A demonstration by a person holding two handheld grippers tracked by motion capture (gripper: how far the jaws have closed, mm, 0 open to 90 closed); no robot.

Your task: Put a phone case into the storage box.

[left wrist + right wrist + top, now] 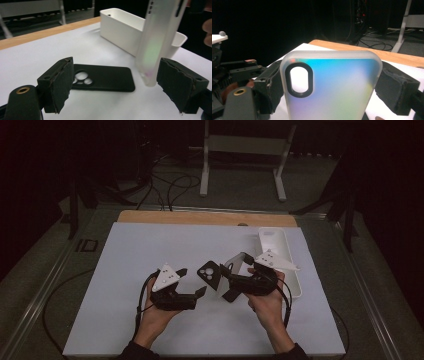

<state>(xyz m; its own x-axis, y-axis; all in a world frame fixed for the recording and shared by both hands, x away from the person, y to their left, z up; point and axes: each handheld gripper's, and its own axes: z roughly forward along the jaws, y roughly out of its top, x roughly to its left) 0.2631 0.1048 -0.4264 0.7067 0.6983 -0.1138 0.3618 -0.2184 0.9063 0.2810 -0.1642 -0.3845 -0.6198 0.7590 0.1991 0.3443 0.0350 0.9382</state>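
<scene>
Black hand-held grippers (192, 282), dark sleeves (134, 351)

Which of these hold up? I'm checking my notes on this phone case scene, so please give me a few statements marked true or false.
1. The right tongs hold a frosted translucent phone case by its two long edges. True.
2. The black phone case is held by the left tongs. False: it lies flat on the white mat, and the left tongs are open with nothing pressed between the pads.
3. A white bin stands on the mat beyond the black case. True.
4. The black case sits inside the white bin. False: it lies on the mat outside it.
5. The translucent case has an oval camera cutout. True.
</scene>
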